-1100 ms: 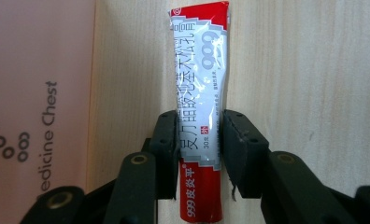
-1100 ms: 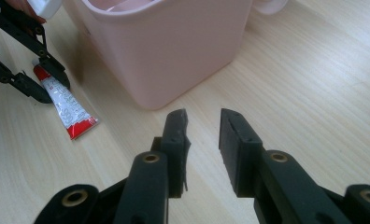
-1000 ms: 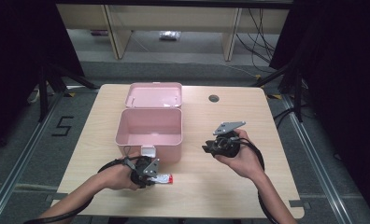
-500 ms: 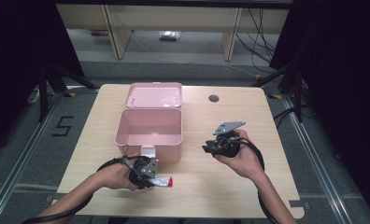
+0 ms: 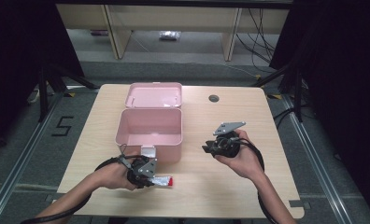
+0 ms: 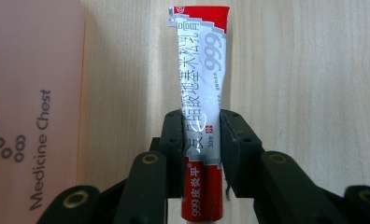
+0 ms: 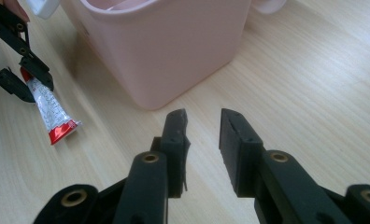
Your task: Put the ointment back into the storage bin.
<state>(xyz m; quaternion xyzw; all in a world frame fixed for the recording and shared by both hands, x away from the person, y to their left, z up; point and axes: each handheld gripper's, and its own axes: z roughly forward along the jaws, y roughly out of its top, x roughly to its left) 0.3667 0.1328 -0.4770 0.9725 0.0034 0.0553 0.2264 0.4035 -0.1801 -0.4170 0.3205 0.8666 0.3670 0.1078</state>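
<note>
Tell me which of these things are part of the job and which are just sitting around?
In the job:
- ointment tube, clamped in the left gripper
- open pink medicine chest, right beside it
- right gripper, open, holding nothing

Just about:
- wooden table
- round hole in the tabletop
- cables on the floor behind

Ointment tube (image 6: 202,107): white and silver body, red ends, printed characters and "999". Laid flat on worktop (image 6: 304,93), just beside pink medicine chest (image 5: 149,132). Gripped at lower body between left gripper (image 6: 202,140) fingers (image 6: 174,140).
</note>
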